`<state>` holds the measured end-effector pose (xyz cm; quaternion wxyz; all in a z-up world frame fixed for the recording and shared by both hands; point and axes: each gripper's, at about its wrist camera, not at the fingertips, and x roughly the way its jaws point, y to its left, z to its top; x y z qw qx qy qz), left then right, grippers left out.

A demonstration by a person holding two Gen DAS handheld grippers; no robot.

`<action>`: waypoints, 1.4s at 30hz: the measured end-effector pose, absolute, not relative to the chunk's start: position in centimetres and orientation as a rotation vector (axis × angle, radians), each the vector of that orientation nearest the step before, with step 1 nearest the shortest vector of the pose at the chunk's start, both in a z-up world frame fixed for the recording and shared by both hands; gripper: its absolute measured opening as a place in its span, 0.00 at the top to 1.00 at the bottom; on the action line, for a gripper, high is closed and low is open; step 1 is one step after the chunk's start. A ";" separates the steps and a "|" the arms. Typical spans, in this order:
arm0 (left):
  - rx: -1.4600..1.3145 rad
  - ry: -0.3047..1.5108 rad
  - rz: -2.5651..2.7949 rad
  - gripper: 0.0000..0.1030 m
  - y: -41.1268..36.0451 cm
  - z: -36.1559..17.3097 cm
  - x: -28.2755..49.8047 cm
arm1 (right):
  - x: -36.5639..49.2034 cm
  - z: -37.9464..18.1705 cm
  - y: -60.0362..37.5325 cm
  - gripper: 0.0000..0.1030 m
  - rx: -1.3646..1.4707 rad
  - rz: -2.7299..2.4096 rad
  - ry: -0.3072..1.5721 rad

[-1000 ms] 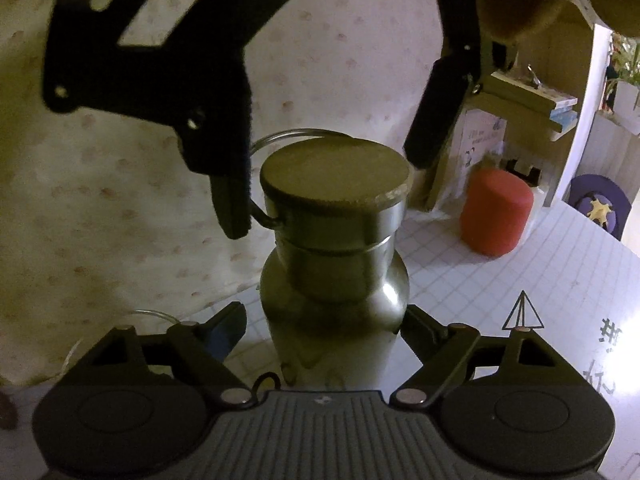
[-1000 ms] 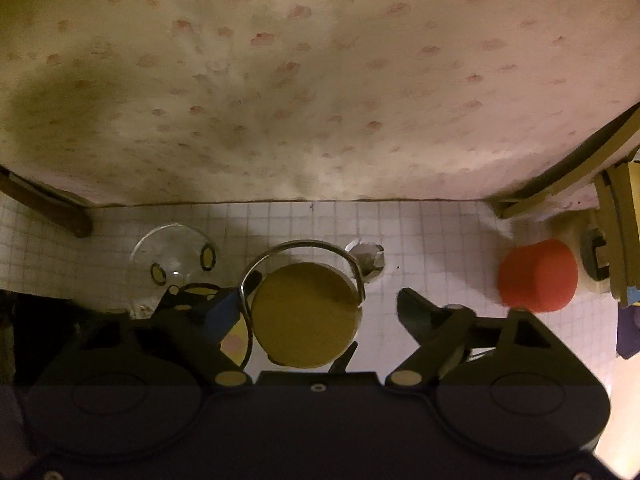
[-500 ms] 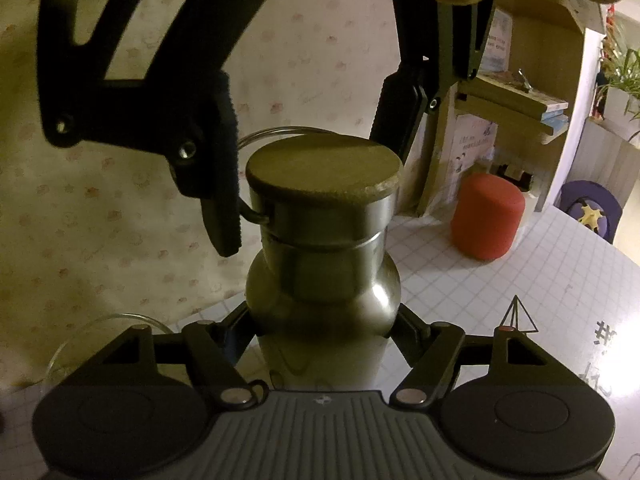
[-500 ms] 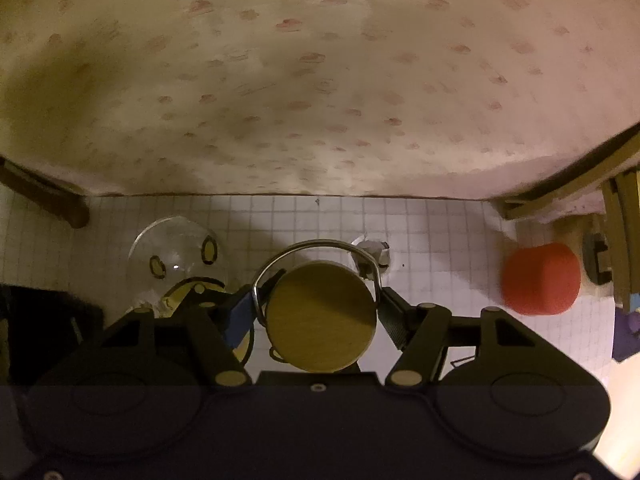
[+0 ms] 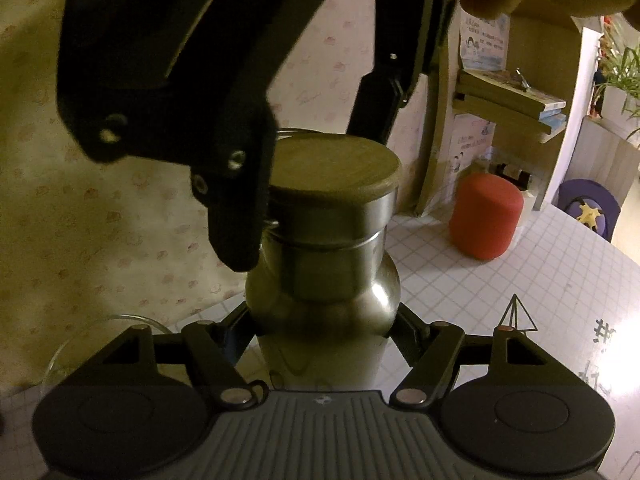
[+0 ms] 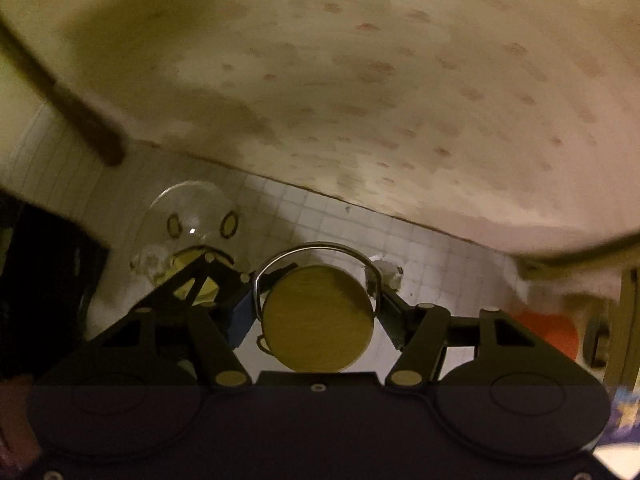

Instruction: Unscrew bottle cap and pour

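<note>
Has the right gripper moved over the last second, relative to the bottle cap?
Yes. The right gripper has closed in from either side of the wooden-topped cap; its fingers now press against it.

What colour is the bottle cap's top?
Tan, wood-like, over a steel rim; cap shows best in the right wrist view.

I see the steel bottle (image 5: 324,312) standing upright on the gridded worktop (image 5: 520,280), its round wood-topped cap (image 5: 336,168) on, wire bail handle (image 6: 316,248) folded back.
</note>
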<state>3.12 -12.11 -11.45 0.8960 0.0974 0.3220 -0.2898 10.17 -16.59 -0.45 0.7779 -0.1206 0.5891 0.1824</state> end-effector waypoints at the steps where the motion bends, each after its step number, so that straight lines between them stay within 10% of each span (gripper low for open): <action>1: 0.202 0.667 -0.601 0.32 -12.2 -11.5 3.1 | 10.2 -0.4 -16.5 0.37 -0.278 0.416 1.271; 25: 0.197 0.670 -0.618 0.32 -9.6 -11.1 4.2 | 11.8 -0.1 -16.6 0.23 -0.129 0.265 1.405; 42: 0.202 0.673 -0.628 0.32 -10.9 -11.3 4.5 | 11.4 -0.2 -18.4 0.36 0.296 -0.168 1.457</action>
